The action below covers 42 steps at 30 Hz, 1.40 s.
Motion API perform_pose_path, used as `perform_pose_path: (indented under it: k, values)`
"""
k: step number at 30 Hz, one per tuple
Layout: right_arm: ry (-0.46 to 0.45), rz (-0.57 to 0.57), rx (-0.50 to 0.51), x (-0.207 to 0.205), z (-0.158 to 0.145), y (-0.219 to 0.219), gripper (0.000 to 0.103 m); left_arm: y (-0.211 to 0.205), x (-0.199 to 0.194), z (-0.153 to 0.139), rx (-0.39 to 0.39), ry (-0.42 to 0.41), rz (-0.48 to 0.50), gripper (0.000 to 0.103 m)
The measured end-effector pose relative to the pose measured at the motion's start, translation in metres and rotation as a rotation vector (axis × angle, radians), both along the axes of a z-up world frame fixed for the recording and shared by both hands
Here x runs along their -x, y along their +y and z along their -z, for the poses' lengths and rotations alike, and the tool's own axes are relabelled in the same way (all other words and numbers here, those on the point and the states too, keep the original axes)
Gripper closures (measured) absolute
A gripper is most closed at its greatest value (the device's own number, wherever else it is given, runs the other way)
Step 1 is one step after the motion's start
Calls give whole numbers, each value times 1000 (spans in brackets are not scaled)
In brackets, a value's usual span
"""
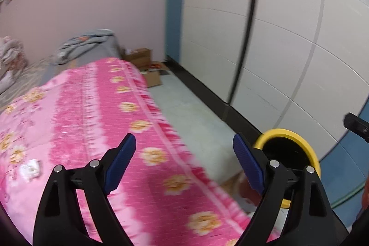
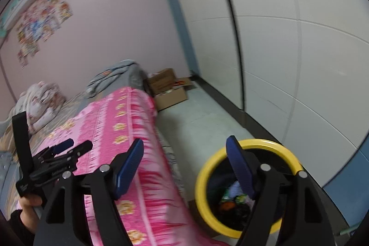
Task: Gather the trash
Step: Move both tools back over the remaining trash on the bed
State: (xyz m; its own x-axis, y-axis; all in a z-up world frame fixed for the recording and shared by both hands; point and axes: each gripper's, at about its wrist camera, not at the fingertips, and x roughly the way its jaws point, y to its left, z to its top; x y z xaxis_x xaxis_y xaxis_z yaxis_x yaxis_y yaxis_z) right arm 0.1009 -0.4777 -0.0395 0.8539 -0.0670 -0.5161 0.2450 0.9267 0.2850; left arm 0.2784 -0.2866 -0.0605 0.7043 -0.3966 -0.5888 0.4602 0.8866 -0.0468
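- The yellow-rimmed bin (image 2: 248, 186) stands on the pale floor (image 2: 198, 123) between the bed and the white panelled wall (image 2: 299, 61). Crumpled trash (image 2: 233, 197) lies inside it: green and orange wrappers and something pale.
- The right gripper (image 2: 184, 165) hangs over the bin's near rim with its blue pads spread wide and nothing between them.
- The left gripper (image 1: 184, 163) is likewise wide open and empty, above the edge of the pink flowered bedspread (image 1: 92, 130). In the right wrist view it shows at the far left, held by a hand (image 2: 30, 204); white lettering on its black body is too small to read.
- A small white scrap (image 1: 31, 168) lies on the bedspread.
- Open cardboard boxes (image 2: 168, 89) sit by the bed's far end; their print is blurred.
- Colourful stickers (image 2: 39, 24) cover the pink wall.
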Motion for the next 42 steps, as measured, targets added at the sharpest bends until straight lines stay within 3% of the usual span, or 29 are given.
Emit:
perform_pose_path:
  k: [10,22,31,42]
  values:
    - [-19,-255,32,-29,-22,115,21,142,-20,-14,-13,-36,-192,17]
    - [72,-517,69,-64,7,235,17,267,-57,28,-62,40,-365,17]
    - [192,-645,84,-91,58,301,15,307,-94,78,-82,108,-414,17]
    - [271,-711,126,-118,104,344,15,324,-137,135,-63,204,-431,17]
